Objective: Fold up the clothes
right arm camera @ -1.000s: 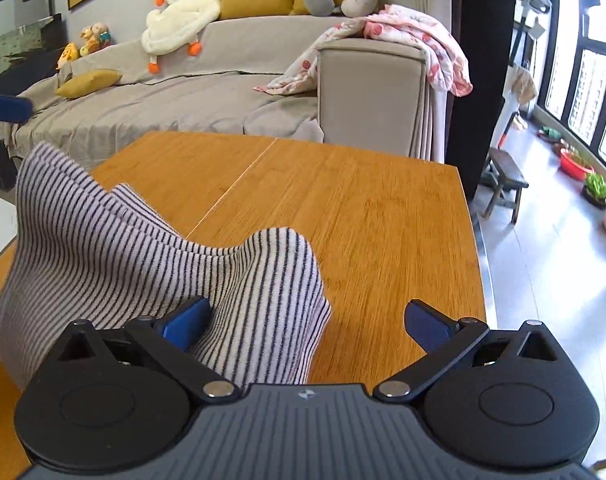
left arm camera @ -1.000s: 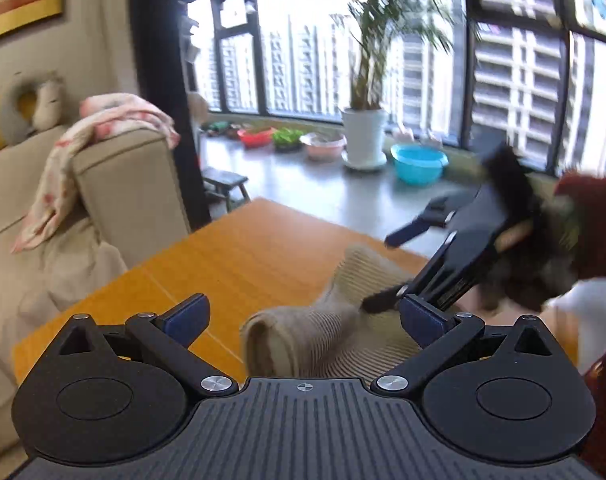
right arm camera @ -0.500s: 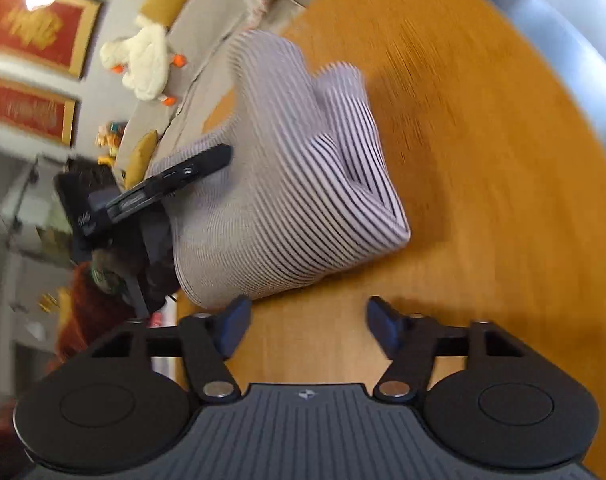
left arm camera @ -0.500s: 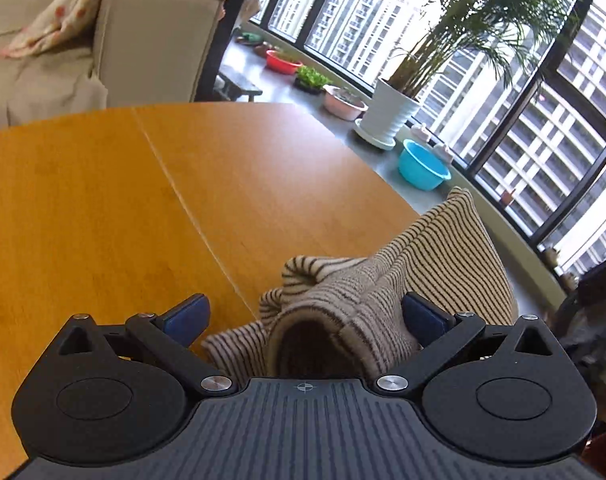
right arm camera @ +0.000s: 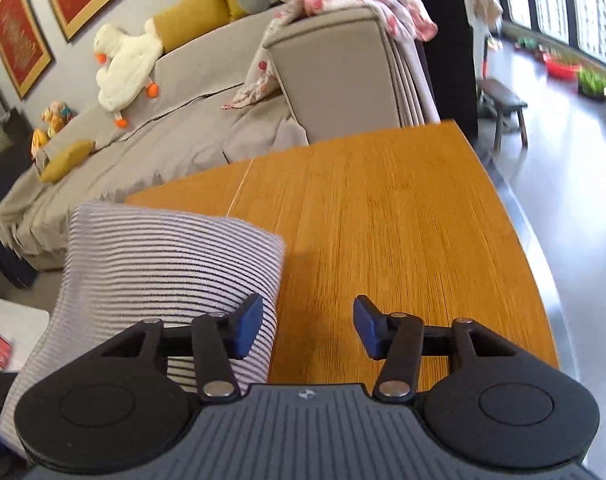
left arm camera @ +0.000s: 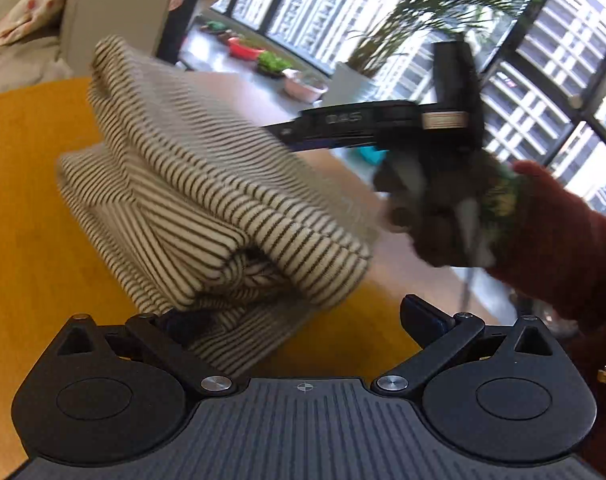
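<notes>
— Since the striped sweater [left arm camera: 207, 208] is already folded on the surface [right arm camera: 383, 208], why are both claws held open?
— Nothing is gripped; the left claw [left arm camera: 299, 320] and right claw [right arm camera: 307, 330] are probably kept near for patting it flat.

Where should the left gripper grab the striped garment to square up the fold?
A judgement: take the striped garment by its rounded folded edge nearest the left gripper, coming in level from the near side. That edge is thick, stacked and bulges toward the open jaws, so one pinch gathers every layer. The wooden table supports it underneath.

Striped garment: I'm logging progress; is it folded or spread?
Folded. The striped garment sits in stacked layers, rounded fold edge showing, on the table.
</notes>
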